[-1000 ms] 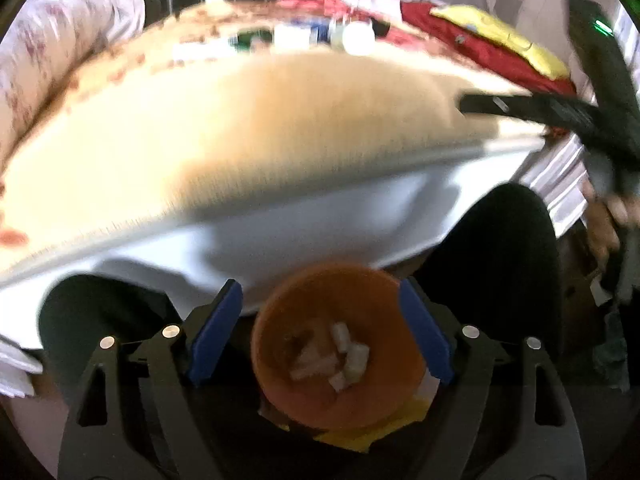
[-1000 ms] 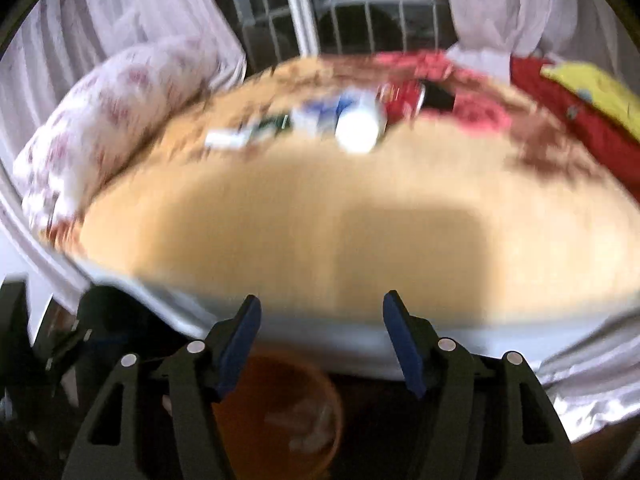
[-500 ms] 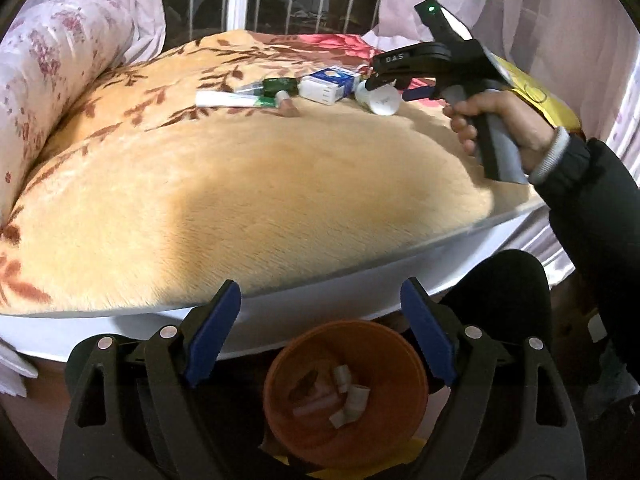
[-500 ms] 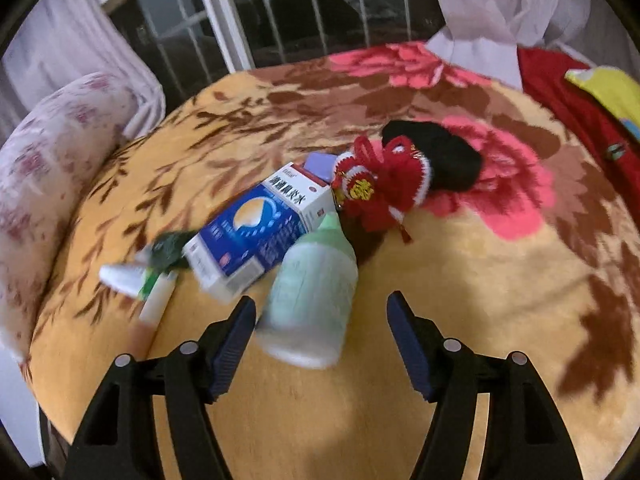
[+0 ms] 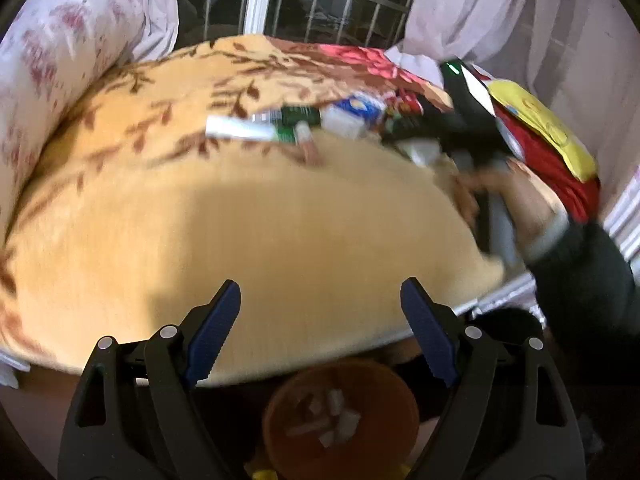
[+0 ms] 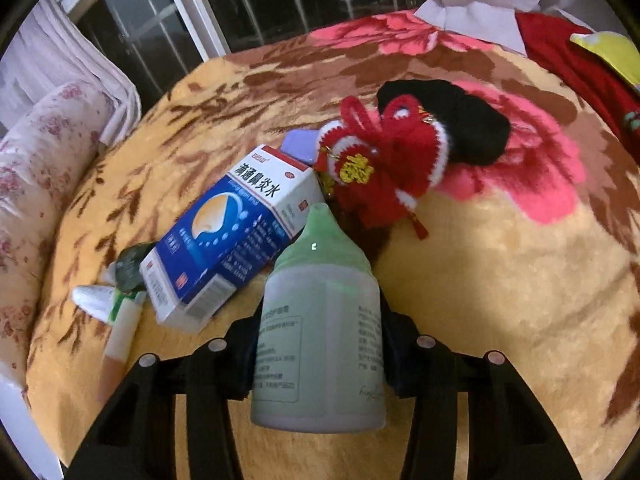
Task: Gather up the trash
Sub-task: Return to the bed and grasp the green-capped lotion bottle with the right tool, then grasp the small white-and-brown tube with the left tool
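Note:
My right gripper [image 6: 320,360] is shut on a pale green bottle [image 6: 320,344] with a conical cap, lying on the yellow blanket [image 6: 480,300]. A blue-and-white medicine box [image 6: 232,236] lies just left of it, touching the bottle's cap end. A white tube [image 6: 120,320] and a dark green wrapper [image 6: 130,266] lie further left. My left gripper [image 5: 320,332] is open and empty, low over the bed's near edge, above an orange trash bin [image 5: 340,420] holding several white scraps. The right gripper also shows, blurred, in the left wrist view [image 5: 420,136].
A red knitted ornament [image 6: 384,164], a black cloth [image 6: 460,120] and a small purple item [image 6: 300,146] lie behind the box. A floral pillow [image 6: 36,168] lies at left. Red and yellow cloth [image 5: 552,148] lie at right. A barred window [image 5: 312,4] is behind.
My right gripper moved forward and closed on the green bottle. My left gripper rose from the bin toward the bed's edge, still open.

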Demonstrator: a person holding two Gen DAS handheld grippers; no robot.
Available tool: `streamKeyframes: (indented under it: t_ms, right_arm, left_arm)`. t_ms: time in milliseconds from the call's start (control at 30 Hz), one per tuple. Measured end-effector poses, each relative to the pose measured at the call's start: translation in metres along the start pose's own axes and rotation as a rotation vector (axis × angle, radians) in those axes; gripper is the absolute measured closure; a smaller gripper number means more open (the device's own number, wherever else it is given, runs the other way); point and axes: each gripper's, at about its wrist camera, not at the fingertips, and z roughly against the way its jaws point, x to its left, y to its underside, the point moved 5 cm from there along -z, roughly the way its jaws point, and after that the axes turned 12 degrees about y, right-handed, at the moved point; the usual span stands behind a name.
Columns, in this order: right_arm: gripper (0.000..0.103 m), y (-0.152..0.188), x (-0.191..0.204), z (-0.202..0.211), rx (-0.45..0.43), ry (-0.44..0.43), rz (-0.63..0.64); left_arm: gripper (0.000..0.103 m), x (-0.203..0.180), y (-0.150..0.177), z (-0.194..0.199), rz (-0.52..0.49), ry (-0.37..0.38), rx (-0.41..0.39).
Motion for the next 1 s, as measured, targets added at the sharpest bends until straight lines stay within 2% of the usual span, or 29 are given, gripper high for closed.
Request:
streamKeyframes:
  t_ms: [133,267,367,467,533,567,600,633,667,700,733,1000]
  right_arm:
    - [0.056,0.013,-0.008,0.013,-0.038,-0.017,0.029]
    - [0.056,0.019,-0.013,0.016,-0.058,-0.05,0.03]
    - [0.056,0.019,-0.015,0.015,-0.061,-0.073,0.016]
    - [0.056,0.019,-0.016,0.015,-0.066,-0.089,0.012]
    - [0.056,0.019,-0.018,0.014,-0.063,-0.107,0.001]
    - [0.056,0.019,-0.018,0.013,-0.061,-0.114,-0.004]
    - [0.056,0.019,-0.019,0.013,-0.058,-0.123,-0.011]
    - [0.056,0.018,-0.019,0.012,-0.057,-0.126,-0.012]
    - [0.056,0.018,-0.019,0.012,-0.057,-0.127,-0.011]
    - [0.056,0.018,-0.019,0.012,-0.059,-0.124,-0.01]
    - [0.056,0.018,-0.019,0.012,-0.059,-0.123,-0.009]
    - [0.056,0.018,-0.021,0.013,-0.067,-0.14,-0.026]
  left_arm:
    - [0.023,0.006,-0.046,-0.03,0.038,-0.038,0.024]
    - [0.023,0.022,-0.086,-0.08,0.129,-0.067,0.081]
    - [0.023,0.031,-0.098,-0.109,0.206,-0.061,0.131]
    - [0.023,0.037,-0.108,-0.134,0.214,-0.128,0.148]
    - [0.039,0.043,-0.111,-0.151,0.189,-0.215,0.162]
    - [0.04,0.045,-0.111,-0.155,0.187,-0.236,0.164]
    - [0.047,0.045,-0.111,-0.155,0.182,-0.251,0.151]
    - [0.059,0.042,-0.111,-0.154,0.166,-0.26,0.14]
    - [0.066,0.04,-0.111,-0.153,0.15,-0.26,0.135]
    - [0.08,0.036,-0.109,-0.151,0.128,-0.25,0.126]
    - [0.086,0.034,-0.109,-0.148,0.12,-0.24,0.118]
    - [0.086,0.019,-0.096,-0.105,0.079,-0.167,0.013]
